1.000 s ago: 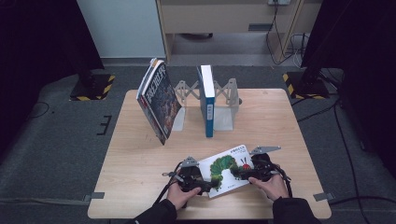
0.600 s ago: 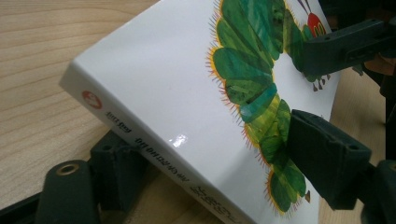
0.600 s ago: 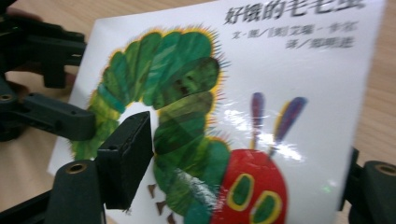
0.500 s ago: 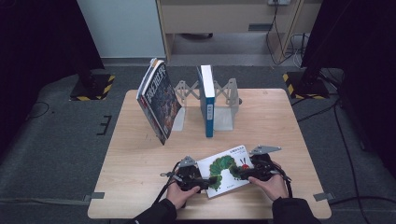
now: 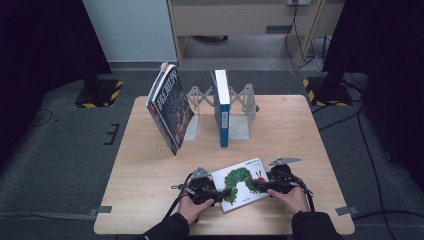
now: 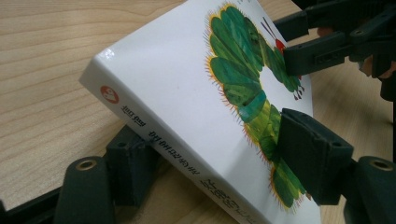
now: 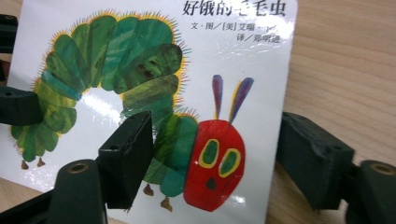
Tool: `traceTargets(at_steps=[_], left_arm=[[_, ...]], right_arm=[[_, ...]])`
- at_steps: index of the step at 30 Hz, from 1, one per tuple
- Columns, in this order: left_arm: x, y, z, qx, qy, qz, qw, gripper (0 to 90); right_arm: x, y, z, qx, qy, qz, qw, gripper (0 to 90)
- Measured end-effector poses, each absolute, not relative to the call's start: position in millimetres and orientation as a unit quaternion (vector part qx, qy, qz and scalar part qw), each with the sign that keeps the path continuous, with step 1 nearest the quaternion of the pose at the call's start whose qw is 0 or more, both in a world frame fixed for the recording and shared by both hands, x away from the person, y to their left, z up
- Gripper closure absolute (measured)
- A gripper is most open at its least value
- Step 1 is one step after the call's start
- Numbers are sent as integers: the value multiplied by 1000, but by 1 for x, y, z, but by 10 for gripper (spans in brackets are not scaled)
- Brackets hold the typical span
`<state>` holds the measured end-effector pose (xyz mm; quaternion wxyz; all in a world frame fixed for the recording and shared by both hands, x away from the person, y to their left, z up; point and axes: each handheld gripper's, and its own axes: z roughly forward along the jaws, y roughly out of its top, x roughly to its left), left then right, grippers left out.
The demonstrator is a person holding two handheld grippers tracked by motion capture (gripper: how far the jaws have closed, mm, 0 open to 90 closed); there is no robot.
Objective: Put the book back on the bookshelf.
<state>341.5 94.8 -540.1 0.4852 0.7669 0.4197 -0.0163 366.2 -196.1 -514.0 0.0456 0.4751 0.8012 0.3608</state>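
With both my tongs clamped on the caterpillar book (image 5: 243,183) at the worktop's (image 5: 150,165) near edge, left tongs (image 5: 222,191) on its spine side, right tongs (image 5: 256,186) opposite, I'm prob. mid-lift; next needs an even raise toward the rack (image 5: 240,102).

Looks like a lab or recording studio setup, not anyone's home. The light wooden desk (image 5: 150,165) sits alone on grey carpet (image 5: 65,160), with tape tabs (image 5: 104,209) marking its corners on the floor. Black curtains (image 5: 45,45) close in at 9 and 3 o'clock, and stand bases with yellow-black hazard stripes (image 5: 100,93) sit at roughly 10 and 2. Cables (image 5: 305,30) trail by a plain cabinet (image 5: 240,17) at 12 o'clock
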Motion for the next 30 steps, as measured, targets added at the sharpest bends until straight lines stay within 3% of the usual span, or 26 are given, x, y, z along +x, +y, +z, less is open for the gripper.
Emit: traceTargets(at_steps=[12,16,22,30], left_arm=[[340,94,-535,765,423,-29,485,343],[337,93,-527,761,406,-33,505,440],[335,95,-510,762,387,4,519,584],[336,96,-501,765,373,18,524,638]], right_arm=[[366,-195,-513,469,797,376,55,284],[365,-196,-510,465,791,393,60,313],[363,-196,-503,449,779,431,74,325],[364,-195,-502,434,783,438,79,275]])
